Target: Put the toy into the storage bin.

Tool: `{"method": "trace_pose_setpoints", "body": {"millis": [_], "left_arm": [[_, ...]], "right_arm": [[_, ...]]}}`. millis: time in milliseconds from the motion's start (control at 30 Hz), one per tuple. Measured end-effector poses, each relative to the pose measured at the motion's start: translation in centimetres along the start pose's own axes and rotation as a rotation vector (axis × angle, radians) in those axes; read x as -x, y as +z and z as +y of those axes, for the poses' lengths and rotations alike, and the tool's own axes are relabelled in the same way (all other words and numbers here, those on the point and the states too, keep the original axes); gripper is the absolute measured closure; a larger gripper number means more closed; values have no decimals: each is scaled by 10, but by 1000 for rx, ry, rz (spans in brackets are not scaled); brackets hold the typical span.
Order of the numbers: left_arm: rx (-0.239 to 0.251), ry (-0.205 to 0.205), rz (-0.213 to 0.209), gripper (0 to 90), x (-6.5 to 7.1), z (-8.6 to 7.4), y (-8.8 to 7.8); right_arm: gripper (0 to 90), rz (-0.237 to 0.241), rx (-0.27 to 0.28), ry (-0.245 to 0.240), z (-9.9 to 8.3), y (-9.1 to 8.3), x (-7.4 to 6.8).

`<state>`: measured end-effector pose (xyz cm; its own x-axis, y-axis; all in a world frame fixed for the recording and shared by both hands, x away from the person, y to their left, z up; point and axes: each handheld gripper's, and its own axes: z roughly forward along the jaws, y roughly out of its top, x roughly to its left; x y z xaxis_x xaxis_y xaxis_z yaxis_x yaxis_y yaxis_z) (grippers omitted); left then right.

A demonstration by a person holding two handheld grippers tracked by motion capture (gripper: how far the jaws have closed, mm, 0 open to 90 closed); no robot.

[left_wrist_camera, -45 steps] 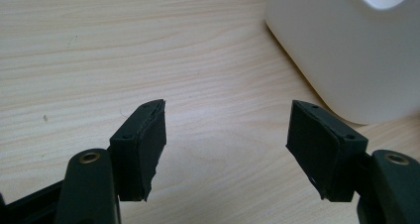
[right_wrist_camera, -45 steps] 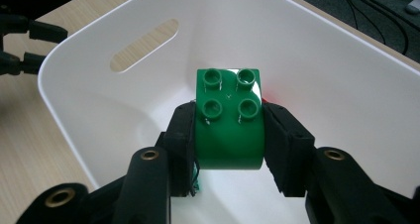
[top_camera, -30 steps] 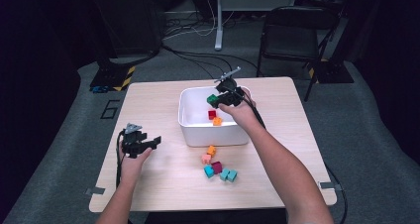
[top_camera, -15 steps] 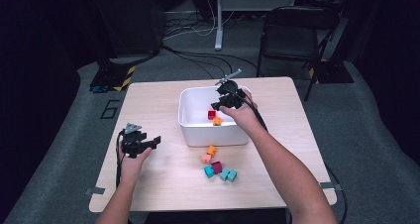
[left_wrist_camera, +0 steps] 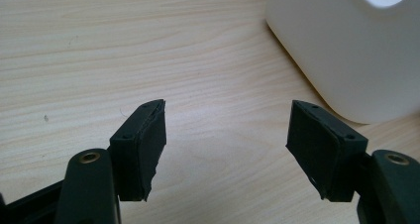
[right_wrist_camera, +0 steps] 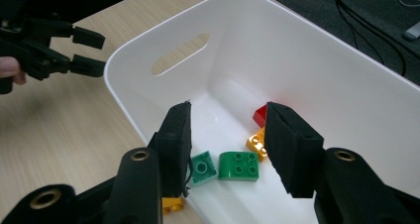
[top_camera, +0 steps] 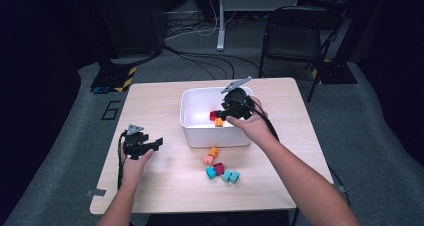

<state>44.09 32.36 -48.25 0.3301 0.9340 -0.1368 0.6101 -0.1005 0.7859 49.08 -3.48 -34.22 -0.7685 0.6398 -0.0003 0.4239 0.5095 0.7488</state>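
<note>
Under both grippers lies the wooden desk [top_camera: 165, 186], the largest thing in the scene. On it stands a white bin [top_camera: 192, 118] with a slot handle in one end wall; the right gripper [top_camera: 231, 111] hangs above the bin's opening, its jaws pointing down into it. The left gripper [top_camera: 150, 145] rests on the desk well to the side of the bin, with the bin's rounded outer corner [left_wrist_camera: 356, 50] ahead of and beside its right-hand jaw in the left gripper view. Its jaws are spread wide with bare wood between them.

The right gripper's jaws have just been opening a little and now stand apart with a gap between the pads, pinching nothing. Straight below that gap, on the bin floor, lies a green brick [right_wrist_camera: 239, 166] with a rounded edge, and just beside it, next to the left-hand jaw, a smaller teal-green brick [right_wrist_camera: 203, 168]. Close to the right-hand jaw sit an orange brick [right_wrist_camera: 256, 143] and a red brick [right_wrist_camera: 260, 116], both partly hidden by that jaw. A bit of yellow brick [right_wrist_camera: 172, 202] peeps out under the left-hand jaw.

Outside the bin, on the near side of the right gripper, a loose cluster of small bricks [top_camera: 219, 167] in orange, pink, dark red and teal lies on the desk.
</note>
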Motion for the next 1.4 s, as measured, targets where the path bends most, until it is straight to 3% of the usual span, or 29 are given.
{"method": "trace_pose_setpoints", "body": {"millis": [600, 833, 1400], "left_arm": [[-3, 5, 0, 311, 1, 0, 0], [-7, 1, -2, 311, 1, -1, 0], [-6, -1, -4, 314, 3, 0, 0]], "right_arm": [[537, 73, 50, -46, -35, -23, -40], [538, 72, 33, -64, -53, -18, -49], [542, 78, -5, -29, -101, 11, -61]]}}
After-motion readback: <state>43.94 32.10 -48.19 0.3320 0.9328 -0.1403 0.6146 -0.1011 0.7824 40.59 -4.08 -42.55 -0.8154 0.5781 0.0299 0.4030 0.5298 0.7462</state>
